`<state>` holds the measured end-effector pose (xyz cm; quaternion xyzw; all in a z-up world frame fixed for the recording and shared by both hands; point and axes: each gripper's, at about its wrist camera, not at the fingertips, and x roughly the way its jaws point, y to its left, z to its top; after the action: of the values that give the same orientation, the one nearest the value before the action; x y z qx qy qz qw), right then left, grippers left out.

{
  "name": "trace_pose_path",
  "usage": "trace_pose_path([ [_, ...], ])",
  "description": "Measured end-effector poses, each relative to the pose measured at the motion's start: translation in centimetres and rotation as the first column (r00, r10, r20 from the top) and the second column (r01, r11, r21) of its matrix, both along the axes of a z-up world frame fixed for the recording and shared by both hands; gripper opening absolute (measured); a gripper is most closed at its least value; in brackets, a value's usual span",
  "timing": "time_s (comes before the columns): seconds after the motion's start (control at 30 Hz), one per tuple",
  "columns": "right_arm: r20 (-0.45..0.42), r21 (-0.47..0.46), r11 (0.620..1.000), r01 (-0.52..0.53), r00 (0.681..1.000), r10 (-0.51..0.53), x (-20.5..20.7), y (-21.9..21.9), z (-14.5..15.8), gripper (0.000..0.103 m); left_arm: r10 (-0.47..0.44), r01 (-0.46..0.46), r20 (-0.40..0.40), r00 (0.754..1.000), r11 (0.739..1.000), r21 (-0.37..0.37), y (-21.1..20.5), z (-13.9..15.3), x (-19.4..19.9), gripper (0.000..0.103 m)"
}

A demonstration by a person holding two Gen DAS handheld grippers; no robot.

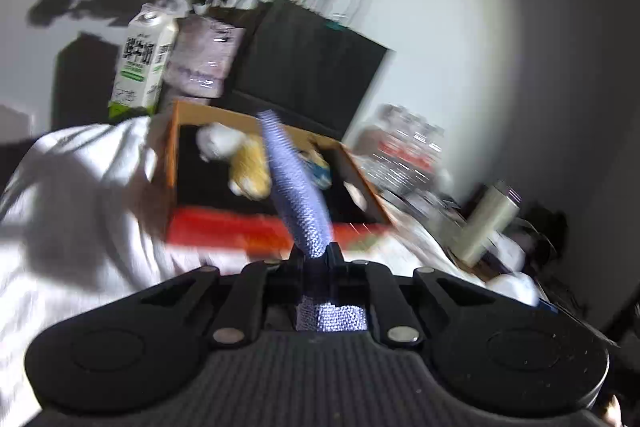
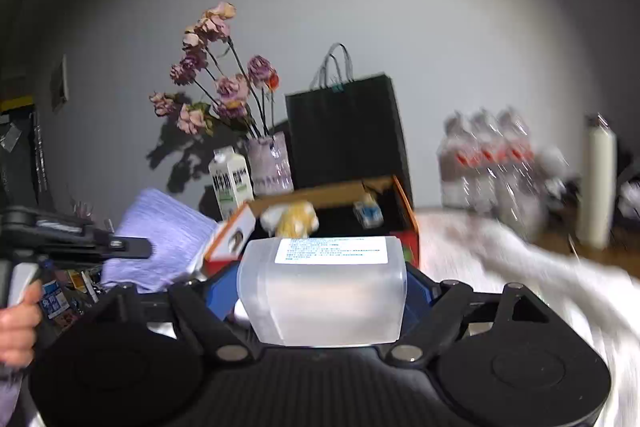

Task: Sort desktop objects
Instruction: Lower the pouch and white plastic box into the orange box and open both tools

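While the left hand-held gripper (image 1: 316,253) pinches a purple cloth (image 1: 294,183), the right (image 2: 324,291) clamps a translucent box (image 2: 324,303).

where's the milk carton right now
The milk carton stands upright at the back left of both wrist views, touching or just beside the flower vase, behind the open cardboard box.

**Clearance around the open box**

Box (image 2: 404,223) open at top; approach from above is free. Inside, a plush toy (image 2: 294,217) and a small blue toy (image 2: 368,213) take up part of the floor, with dark bare room between them. Behind the box, a milk carton (image 2: 232,183), vase (image 2: 270,163) and black paper bag (image 2: 346,135) wall off the far side. Bottles (image 2: 486,155) and a flask (image 2: 598,183) block the right. White cloth (image 2: 500,255) in front lies bare.
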<state>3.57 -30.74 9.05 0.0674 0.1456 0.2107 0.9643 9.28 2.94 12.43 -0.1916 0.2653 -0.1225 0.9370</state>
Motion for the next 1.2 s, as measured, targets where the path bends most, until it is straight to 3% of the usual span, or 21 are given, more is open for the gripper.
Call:
trace_pose_path([
  [0.13, -0.048, -0.010, 0.999, -0.040, 0.998, 0.040, 9.2, 1.8, 3.0, 0.082, -0.011, 0.012, -0.111, 0.994, 1.000, 0.014, -0.1, -0.7, 10.2, 0.012],
  [0.2, -0.104, -0.049, 0.997, -0.054, 0.993, 0.049, 14.6, 3.4, 3.9, 0.081, 0.030, -0.022, -0.172, 0.985, 0.999, 0.049, -0.3, -1.7, 14.2, 0.012],
  [0.3, -0.226, -0.105, 0.992, -0.073, 0.973, 0.048, 22.9, 6.3, 3.9, 0.081, 0.114, -0.055, -0.279, 0.953, 0.976, 0.211, -0.4, -4.0, 19.0, 0.014],
  [0.37, -0.310, -0.116, 0.991, -0.071, 0.950, 0.032, 27.8, 8.1, 3.1, 0.081, 0.127, -0.024, -0.299, 0.946, 0.945, 0.327, -0.6, -5.3, 20.3, 0.024],
  [0.4, -0.351, -0.129, 0.989, -0.078, 0.936, 0.028, 30.2, 9.1, 2.6, 0.081, 0.131, -0.019, -0.298, 0.945, 0.937, 0.349, -0.6, -5.8, 20.4, 0.028],
  [0.5, -0.437, -0.186, 0.977, -0.106, 0.899, 0.014, 35.8, 12.6, 0.9, 0.081, 0.092, -0.012, -0.274, 0.957, 0.959, 0.282, 0.3, -5.7, 19.8, 0.045],
  [0.53, -0.452, -0.216, 0.970, -0.109, 0.892, -0.001, 37.3, 13.8, 0.1, 0.082, 0.088, -0.022, -0.265, 0.960, 0.970, 0.244, 0.7, -5.4, 19.7, 0.056],
  [0.63, -0.490, -0.264, 0.961, -0.078, 0.869, -0.064, 40.8, 16.1, -2.1, 0.082, 0.133, -0.080, -0.227, 0.965, 0.970, 0.229, 1.7, -4.2, 20.3, 0.058],
  [0.77, -0.455, -0.234, 0.972, 0.001, 0.883, -0.110, 41.8, 16.3, -2.0, 0.087, 0.168, -0.118, -0.189, 0.968, 0.961, 0.251, 2.2, -2.3, 20.2, 0.058],
  [0.9, -0.433, -0.221, 0.975, 0.001, 0.896, -0.099, 39.5, 14.7, -0.2, 0.090, 0.187, -0.139, -0.179, 0.966, 0.959, 0.249, 2.5, -1.4, 19.7, 0.058],
  [1.03, -0.386, -0.258, 0.966, 0.028, 0.914, -0.129, 35.1, 12.1, 1.8, 0.090, 0.219, -0.163, -0.176, 0.960, 0.944, 0.288, 2.1, -0.8, 17.2, 0.052],
  [1.2, -0.332, -0.277, 0.960, -0.031, 0.941, -0.065, 26.8, 7.9, 2.2, 0.097, 0.180, -0.148, -0.086, 0.980, 0.945, 0.292, 0.4, 0.5, 9.9, 0.052],
])
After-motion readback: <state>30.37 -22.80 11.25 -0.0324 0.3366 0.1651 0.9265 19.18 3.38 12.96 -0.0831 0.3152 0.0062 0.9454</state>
